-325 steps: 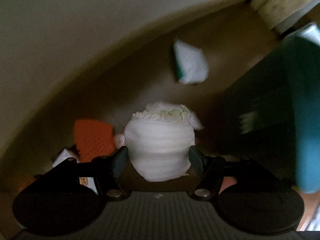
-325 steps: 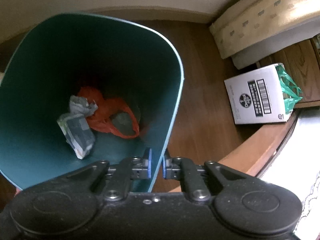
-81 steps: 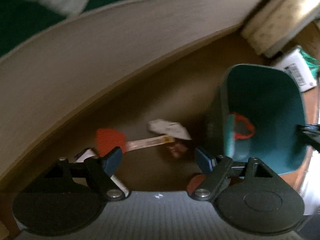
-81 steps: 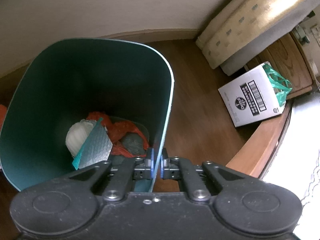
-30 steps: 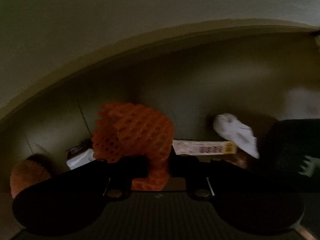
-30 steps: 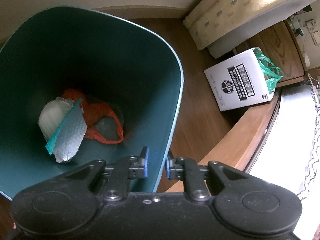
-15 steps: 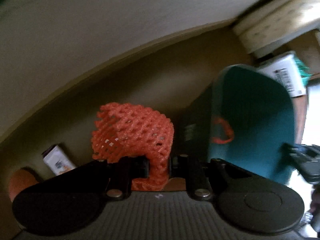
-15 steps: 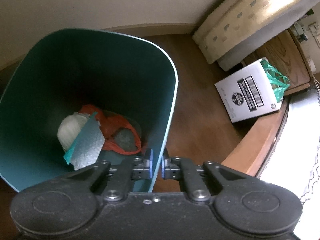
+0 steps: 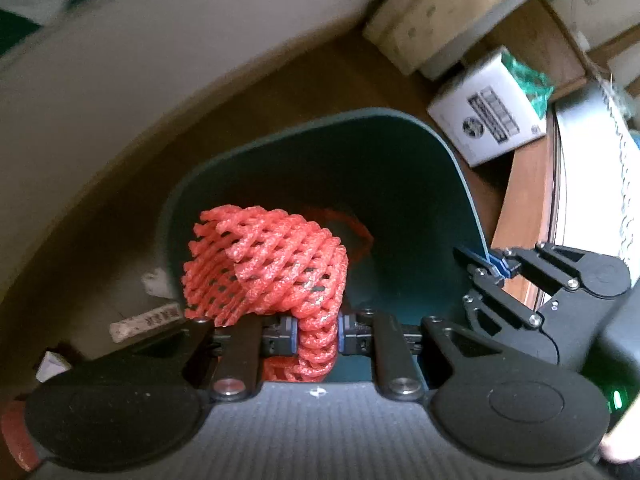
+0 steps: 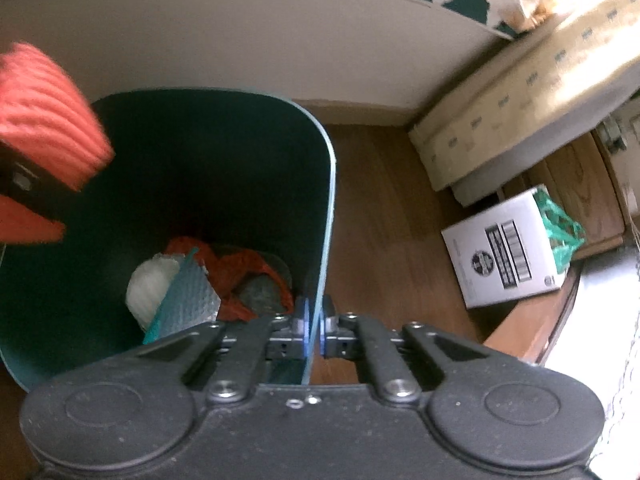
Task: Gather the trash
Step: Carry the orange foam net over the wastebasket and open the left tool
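My left gripper [image 9: 316, 340] is shut on an orange foam net [image 9: 264, 268] and holds it over the open mouth of the teal trash bin [image 9: 456, 168]. The net also shows at the left edge of the right wrist view [image 10: 44, 120]. My right gripper [image 10: 314, 328] is shut on the bin's rim [image 10: 326, 216]; it shows in the left wrist view [image 9: 494, 266] too. Inside the bin lie a white foam wad [image 10: 150, 280], a teal bubble mailer [image 10: 188, 296] and an orange plastic bag [image 10: 240, 268].
On the wooden floor left of the bin lie a flat paper strip [image 9: 146, 318], a small white scrap [image 9: 154, 282] and a white carton [image 9: 50, 364]. A white box [image 10: 504, 248] with a green bag stands right of the bin. A mattress [image 10: 520, 80] lies by the wall.
My left gripper has carried the orange net from beside the bin to over its opening. My right gripper still clamps the rim.
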Demonstrator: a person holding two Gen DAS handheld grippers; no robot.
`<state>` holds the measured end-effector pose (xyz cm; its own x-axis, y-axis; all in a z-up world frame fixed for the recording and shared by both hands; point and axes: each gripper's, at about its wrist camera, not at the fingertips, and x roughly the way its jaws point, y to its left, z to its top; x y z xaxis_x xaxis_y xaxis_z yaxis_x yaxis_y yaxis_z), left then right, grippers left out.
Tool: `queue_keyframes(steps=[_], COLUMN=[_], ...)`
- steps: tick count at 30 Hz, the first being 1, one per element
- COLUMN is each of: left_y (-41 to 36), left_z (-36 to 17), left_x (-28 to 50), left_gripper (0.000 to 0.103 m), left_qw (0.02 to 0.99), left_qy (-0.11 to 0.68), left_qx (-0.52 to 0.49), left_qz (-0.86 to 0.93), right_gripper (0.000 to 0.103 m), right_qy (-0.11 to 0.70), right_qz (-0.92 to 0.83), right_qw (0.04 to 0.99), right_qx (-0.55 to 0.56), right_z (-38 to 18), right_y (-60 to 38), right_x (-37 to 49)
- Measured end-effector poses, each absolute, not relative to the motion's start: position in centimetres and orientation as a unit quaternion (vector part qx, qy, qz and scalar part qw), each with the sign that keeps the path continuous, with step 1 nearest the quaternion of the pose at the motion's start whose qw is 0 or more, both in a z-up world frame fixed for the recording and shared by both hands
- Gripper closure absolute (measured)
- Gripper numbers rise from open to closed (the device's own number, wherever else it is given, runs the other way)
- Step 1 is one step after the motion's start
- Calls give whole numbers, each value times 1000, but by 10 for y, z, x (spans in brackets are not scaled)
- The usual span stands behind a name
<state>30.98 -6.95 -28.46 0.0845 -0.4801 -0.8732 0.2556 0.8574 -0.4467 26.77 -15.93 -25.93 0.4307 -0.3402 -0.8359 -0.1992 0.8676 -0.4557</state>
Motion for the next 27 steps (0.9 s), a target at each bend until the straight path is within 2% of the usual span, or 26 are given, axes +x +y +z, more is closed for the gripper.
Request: queue_keyframes(steps=[8,10,13,15,16,21,27], left_y=[-93,-100,-97,-96,-95,-87,-68], left_z=[-313,-316,-317,-316,-314,-307,-292], left_x=[310,312,312,311,310,307,301], left_gripper=[87,83,64,42,40,35,34], left_qw=[709,707,704,705,706,711,721], left_qy=[652,653,654,653,649,643,626], left_qx=[-73,-76,-76,-82,-85,-82,-85], left_qz=[-258,-261,-264,-266,-269,-275,-287], right_gripper=[100,100,100,100,100,100,99], right_qy=[523,522,522,523,523,525,528], right_qz=[-32,-32,-32,-33,-34,-39,-46], right_qw=[812,813,813,814,814,813,811], right_qx=[-256,-256,-254,-253,-252,-250,-248], right_z=[-258,-257,-257,-257,-257,-258,-259], right_y=[-157,-155,-155,-156,-156,-157,-159], right_x=[269,267,267,267,267,270,272])
